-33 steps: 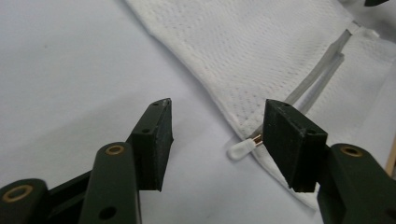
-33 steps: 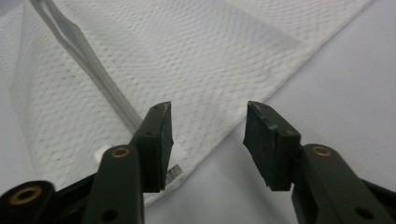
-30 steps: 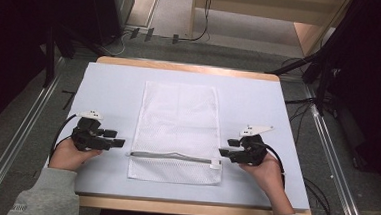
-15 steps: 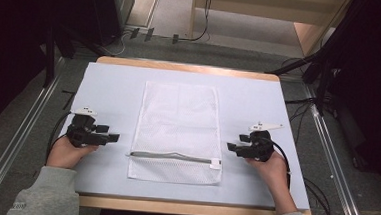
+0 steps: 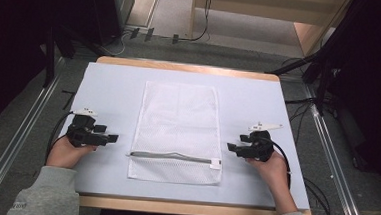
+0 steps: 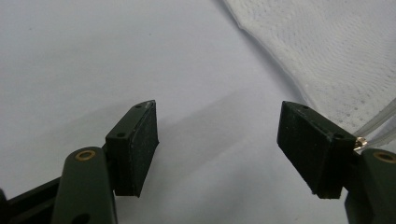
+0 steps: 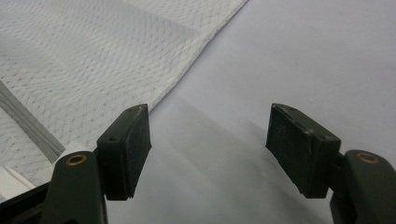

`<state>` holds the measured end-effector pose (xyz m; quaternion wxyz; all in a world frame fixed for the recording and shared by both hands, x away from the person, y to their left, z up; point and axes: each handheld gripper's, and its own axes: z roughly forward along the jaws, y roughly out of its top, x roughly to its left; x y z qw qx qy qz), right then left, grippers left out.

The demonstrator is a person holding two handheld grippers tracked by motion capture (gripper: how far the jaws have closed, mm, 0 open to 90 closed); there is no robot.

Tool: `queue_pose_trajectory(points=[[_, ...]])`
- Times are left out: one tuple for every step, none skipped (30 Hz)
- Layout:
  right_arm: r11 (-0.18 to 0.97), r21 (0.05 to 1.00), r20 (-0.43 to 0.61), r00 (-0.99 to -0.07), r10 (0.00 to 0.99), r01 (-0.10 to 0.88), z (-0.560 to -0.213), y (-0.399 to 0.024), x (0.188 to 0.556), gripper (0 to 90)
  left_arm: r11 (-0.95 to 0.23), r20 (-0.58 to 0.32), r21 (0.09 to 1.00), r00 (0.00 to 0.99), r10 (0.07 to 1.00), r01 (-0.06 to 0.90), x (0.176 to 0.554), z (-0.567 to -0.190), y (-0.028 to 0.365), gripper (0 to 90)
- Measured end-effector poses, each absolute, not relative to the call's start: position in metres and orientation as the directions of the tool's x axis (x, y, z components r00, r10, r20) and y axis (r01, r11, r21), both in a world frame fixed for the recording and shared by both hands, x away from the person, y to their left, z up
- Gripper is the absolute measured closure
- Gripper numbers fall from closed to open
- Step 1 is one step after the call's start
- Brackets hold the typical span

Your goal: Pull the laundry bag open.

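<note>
Both sets of jaws are spread wide w/ nothing between them, just bare pale cover underneath. Left gripper sits at about 8 o'clock on the table, jaws pointing toward the middle, near the bag's edge but not touching. Right gripper is at about 4 o'clock, also aimed inward, just beside the bag's other long edge. White mesh laundry bag lies flat dead center on the table, long side running 12 to 6, grey zipper across it near the 6 o'clock end. In the left gripper view the mesh is off at 2 o'clock; in the right gripper view it's at 10 o'clock.
</note>
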<state>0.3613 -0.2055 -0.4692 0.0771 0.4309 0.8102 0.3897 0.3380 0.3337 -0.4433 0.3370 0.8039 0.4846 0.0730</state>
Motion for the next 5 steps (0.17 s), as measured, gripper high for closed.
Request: queue_pose_trajectory(points=[[0.324, 0.697, 0.212, -0.616, 0.759, 0.640, -0.4693, -0.2056, 0.3613, 31.0, -0.304, -0.208, 0.612, 0.519, 0.829, 0.730, 0.3381, -0.4435, 0.3339, 29.4], [0.326, 0.697, 0.212, -0.618, 0.758, 0.639, -0.4694, -0.2060, 0.3613, 31.1, -0.302, -0.205, 0.609, 0.514, 0.833, 0.733, 0.3382, -0.4436, 0.3341, 29.1], [0.326, 0.697, 0.212, -0.618, 0.758, 0.639, -0.4694, -0.2060, 0.3613, 31.1, -0.302, -0.205, 0.609, 0.514, 0.833, 0.733, 0.3382, -0.4436, 0.3341, 28.6], [0.337, 0.702, 0.199, -0.628, 0.753, 0.627, -0.4702, -0.2069, 0.3612, 31.0, -0.301, -0.192, 0.612, 0.507, 0.840, 0.731, 0.3387, -0.4445, 0.3348, 27.8], [0.342, 0.704, 0.192, -0.630, 0.753, 0.622, -0.4706, -0.2073, 0.3612, 30.7, -0.301, -0.192, 0.612, 0.507, 0.840, 0.731, 0.3387, -0.4445, 0.3348, 27.4]])
